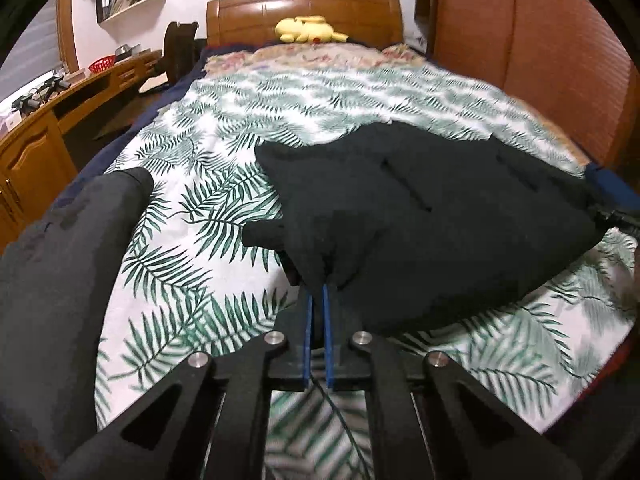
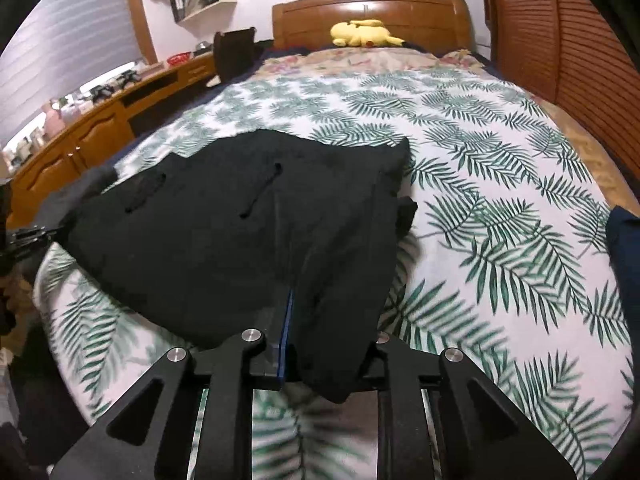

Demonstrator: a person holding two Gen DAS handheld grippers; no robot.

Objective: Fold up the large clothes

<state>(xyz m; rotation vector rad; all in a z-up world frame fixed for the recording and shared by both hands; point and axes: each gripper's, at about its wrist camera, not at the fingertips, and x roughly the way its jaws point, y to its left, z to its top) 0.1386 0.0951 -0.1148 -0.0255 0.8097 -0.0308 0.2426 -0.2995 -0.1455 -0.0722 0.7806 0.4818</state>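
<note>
The black garment (image 1: 420, 216) lies across the near part of the bed (image 1: 248, 92), on the leaf-print cover, with its near edge lifted off the bedding by both tools. The left gripper (image 1: 318, 292) is clenched on a bunched corner of the cloth, its blue pads drawn close with fabric gathered between their tips; the right gripper (image 2: 289, 300) pinches the opposite near corner, a flap of cloth hanging over its right finger. Holding both near corners this way probably serves to carry that edge up and over toward the headboard (image 2: 372, 16) — a lengthwise fold, judging by how the cloth stretches taut between the two grips. Much stays unclear: the right gripper's far finger is buried under the draped cloth, so only one blue pad shows, and which part of the garment each corner belongs to cannot be told. Two dark slits or cords on its surface are too indistinct to name. A second dark cloth (image 1: 60, 264) at the left is cut off by the lens edge, and a yellow plush toy (image 1: 308, 29) rests by the headboard.
</note>
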